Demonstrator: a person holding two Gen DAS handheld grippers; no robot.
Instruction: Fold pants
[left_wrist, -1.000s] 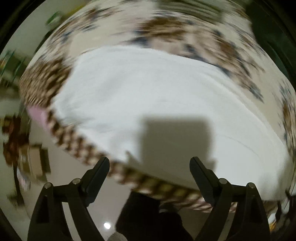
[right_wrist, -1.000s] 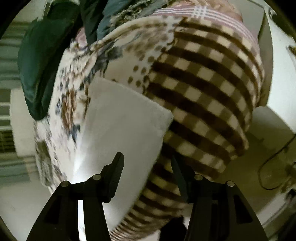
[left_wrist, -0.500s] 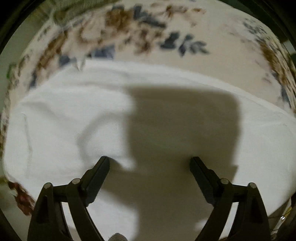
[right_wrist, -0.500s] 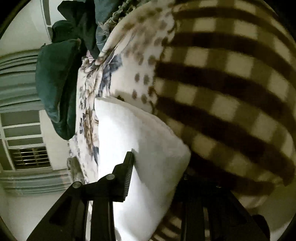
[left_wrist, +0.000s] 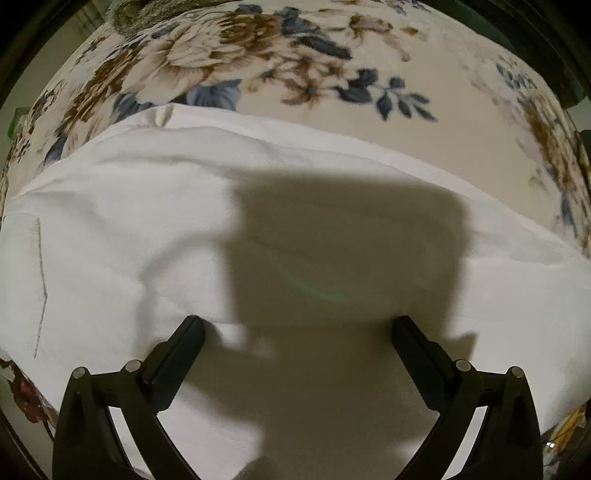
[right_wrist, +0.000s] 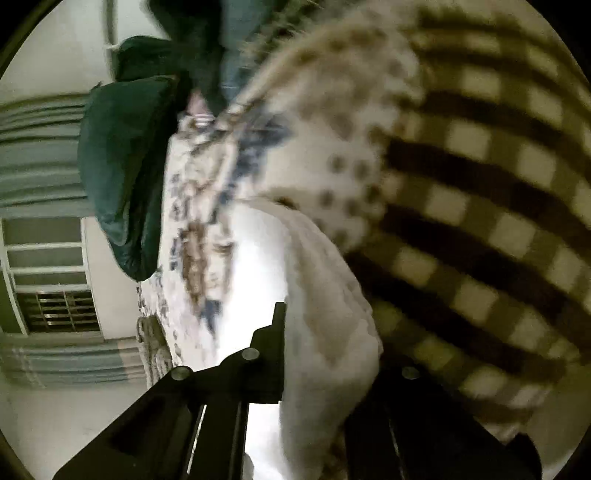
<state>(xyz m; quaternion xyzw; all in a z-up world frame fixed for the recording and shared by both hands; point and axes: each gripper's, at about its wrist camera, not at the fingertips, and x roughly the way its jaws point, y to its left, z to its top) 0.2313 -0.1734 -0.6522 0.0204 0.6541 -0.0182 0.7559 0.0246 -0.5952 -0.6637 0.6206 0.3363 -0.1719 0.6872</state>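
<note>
The white pants (left_wrist: 155, 229) lie flat across a floral bedspread (left_wrist: 369, 66) and fill most of the left wrist view. My left gripper (left_wrist: 297, 328) is open, its fingertips resting on the white cloth, with its own shadow cast between them. In the right wrist view the pants (right_wrist: 325, 332) bulge up as a thick folded edge between the fingers. My right gripper (right_wrist: 332, 332) is closed on that edge; the right finger is mostly hidden under the cloth.
A brown and cream checked blanket (right_wrist: 480, 221) covers the bed to the right of the pants. Dark green pillows (right_wrist: 122, 166) and piled dark clothes (right_wrist: 207, 48) lie at the far end. Curtains and a window (right_wrist: 48, 280) stand beyond the bed's left side.
My left gripper came down onto the pants and stayed open. My right gripper moved in over the pants' edge and closed on it, and the cloth bunched up between its fingers.
</note>
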